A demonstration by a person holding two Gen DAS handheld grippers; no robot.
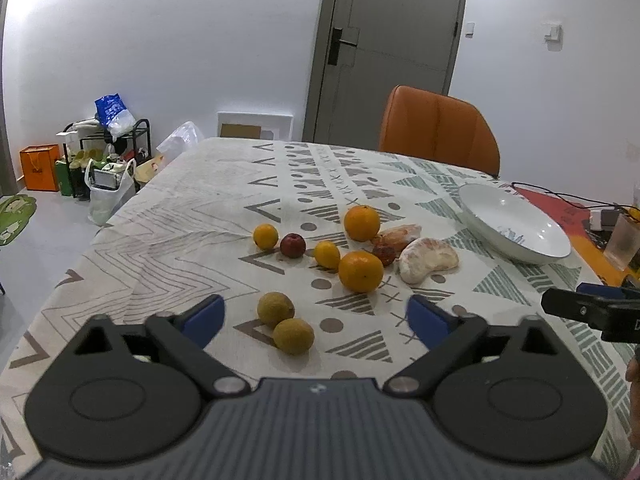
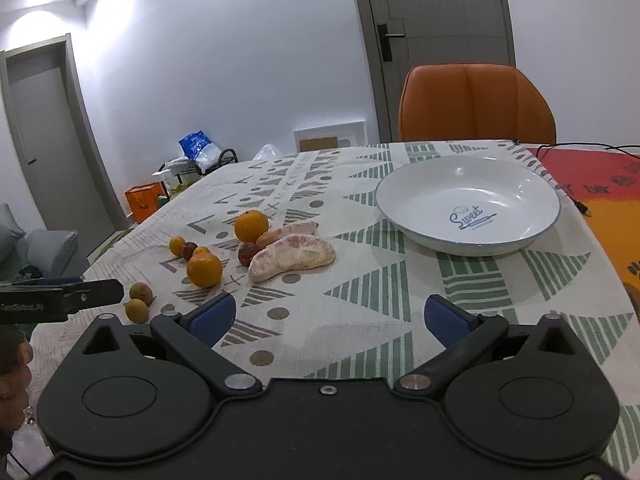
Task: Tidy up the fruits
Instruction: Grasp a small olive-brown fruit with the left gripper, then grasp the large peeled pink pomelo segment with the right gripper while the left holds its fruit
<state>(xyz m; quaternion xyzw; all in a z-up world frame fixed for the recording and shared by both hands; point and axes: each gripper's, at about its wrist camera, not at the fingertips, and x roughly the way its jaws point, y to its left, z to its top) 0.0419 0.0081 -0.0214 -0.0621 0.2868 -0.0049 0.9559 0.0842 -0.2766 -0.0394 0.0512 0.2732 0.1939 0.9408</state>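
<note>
Lying loose on the patterned tablecloth [image 1: 192, 208], the fruits form a small scatter near the middle of the table. Two brownish-green round fruits [image 1: 285, 322] touch each other nearest the left gripper [image 1: 316, 316], whose blue-padded jaws stand wide apart on either side of them with nothing pressed between. Beyond them sits a large orange [image 1: 361, 271], with a smaller yellow-orange fruit [image 1: 327, 255] just beside it, a dark red fruit [image 1: 293, 245] and another small orange one [image 1: 265, 236] further left. A second large orange [image 1: 362, 223] lies behind, next to a peeled pomelo segment [image 1: 428, 260], a thinner pinkish segment [image 1: 400, 234] and a dark reddish fruit [image 1: 385, 254] tucked between them.

To the right, well apart from the fruit, stands a white bowl [image 2: 424, 208] with a blue rim and the word "Sweet" printed inside; nothing lies in it. The right gripper [image 2: 330, 318] hangs over bare cloth in front of the bowl, its jaws spread and gripping nothing. Each gripper's tip shows at the edge of the other's view.

An orange chair [image 2: 476, 104] stands at the far side of the table, a grey door [image 1: 396, 44] behind it. A red-and-orange mat [image 2: 600, 188] with a black cable [image 2: 576, 146] covers the right end, and a cluttered rack [image 1: 108, 148] with bags stands by the wall
</note>
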